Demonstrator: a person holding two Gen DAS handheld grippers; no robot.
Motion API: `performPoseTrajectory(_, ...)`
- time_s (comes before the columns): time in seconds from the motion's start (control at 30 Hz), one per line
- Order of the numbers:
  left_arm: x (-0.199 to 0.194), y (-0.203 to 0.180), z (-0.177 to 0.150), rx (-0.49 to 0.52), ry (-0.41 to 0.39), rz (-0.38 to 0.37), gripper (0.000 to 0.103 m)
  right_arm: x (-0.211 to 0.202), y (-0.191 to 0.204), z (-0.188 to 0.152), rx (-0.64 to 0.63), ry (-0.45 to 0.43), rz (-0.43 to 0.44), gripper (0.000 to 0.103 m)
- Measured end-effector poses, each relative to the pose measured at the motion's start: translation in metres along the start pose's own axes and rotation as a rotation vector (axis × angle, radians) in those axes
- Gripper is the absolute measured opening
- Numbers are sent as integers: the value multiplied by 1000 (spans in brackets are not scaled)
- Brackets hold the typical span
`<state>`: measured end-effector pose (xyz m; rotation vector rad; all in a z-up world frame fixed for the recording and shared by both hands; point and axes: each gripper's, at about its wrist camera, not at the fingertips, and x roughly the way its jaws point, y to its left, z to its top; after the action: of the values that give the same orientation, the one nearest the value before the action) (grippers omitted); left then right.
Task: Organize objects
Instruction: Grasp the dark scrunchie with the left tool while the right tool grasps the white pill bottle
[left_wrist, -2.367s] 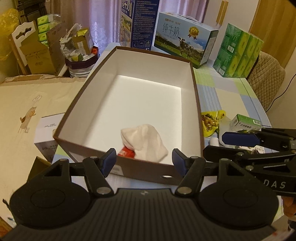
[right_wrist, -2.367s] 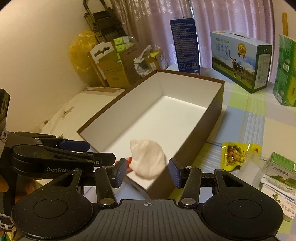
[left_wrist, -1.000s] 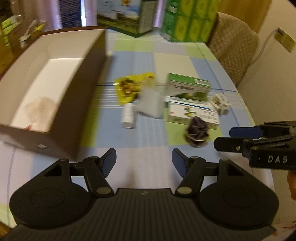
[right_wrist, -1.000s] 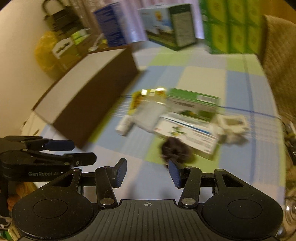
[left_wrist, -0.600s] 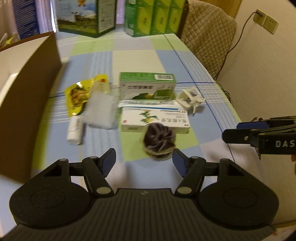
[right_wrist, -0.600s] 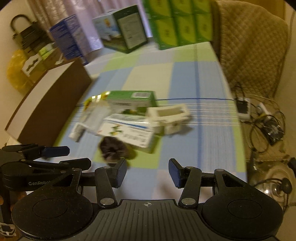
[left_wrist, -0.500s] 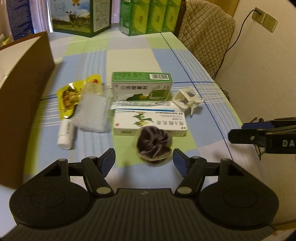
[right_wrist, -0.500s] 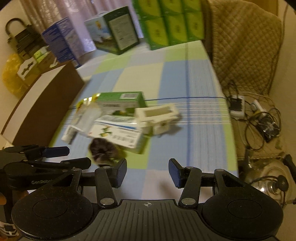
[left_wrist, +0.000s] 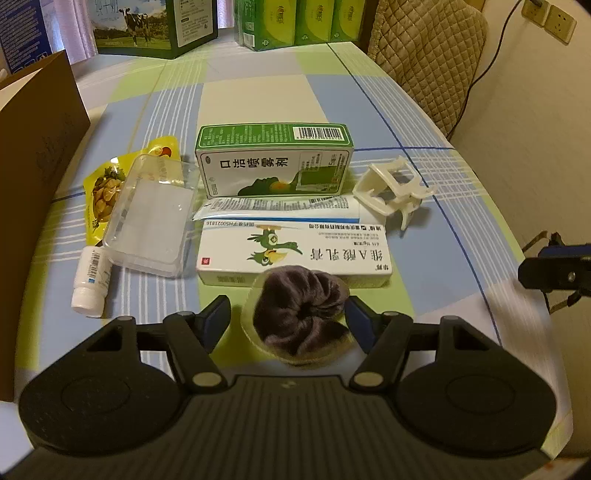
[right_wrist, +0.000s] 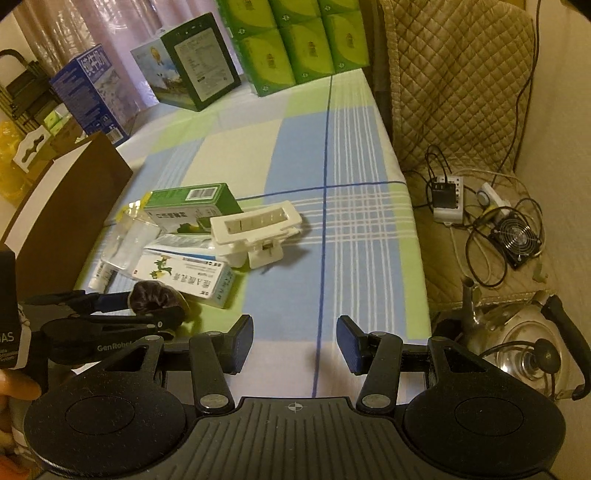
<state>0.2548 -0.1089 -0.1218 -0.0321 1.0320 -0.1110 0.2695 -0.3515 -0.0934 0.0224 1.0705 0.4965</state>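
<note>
Left tongs (left_wrist: 288, 317) spread around the dark scrunchie (left_wrist: 300, 318); right tongs (right_wrist: 294, 347) released; brown box (left_wrist: 33, 155) interior unseen.

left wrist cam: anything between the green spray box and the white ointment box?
Yes: a white-and-blue tube lies flat between the green spray box and the white ointment box, seen clearest in the left wrist view.
</note>
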Motion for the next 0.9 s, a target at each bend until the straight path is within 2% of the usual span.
performPoseTrajectory(0.03,1,-1,0,0,-4,1,64,2,-1,0,0,3,1,47)
performPoseTrajectory(0.1,2,-2,-1,8,-10,2,55,4,-1,1,-2,5,3,47)
performPoseTrajectory(0.13,1,-2,-1,9,-13,-4,43,5,-1,1,-4,6,5,47)
performPoseTrajectory(0.2,0,-2,-1,8,-18,-5,37,7,-1,3,-9,7,9,47)
performPoseTrajectory(0.27,-4,-1,-3,16,-27,-7,24,10,0,4,-13,8,15,47)
performPoseTrajectory(0.33,-9,2,-6,22,-31,-6,19,13,1,6,-20,10,24,47)
performPoseTrajectory(0.43,-18,12,-12,-1,-29,4,16,17,8,10,-47,10,53,47)
performPoseTrajectory(0.6,-43,43,-32,-86,-30,70,15,28,37,19,-151,-2,145,47)
performPoseTrajectory(0.9,-96,118,-78,-332,-50,237,15,61,139,40,-536,-36,381,47)
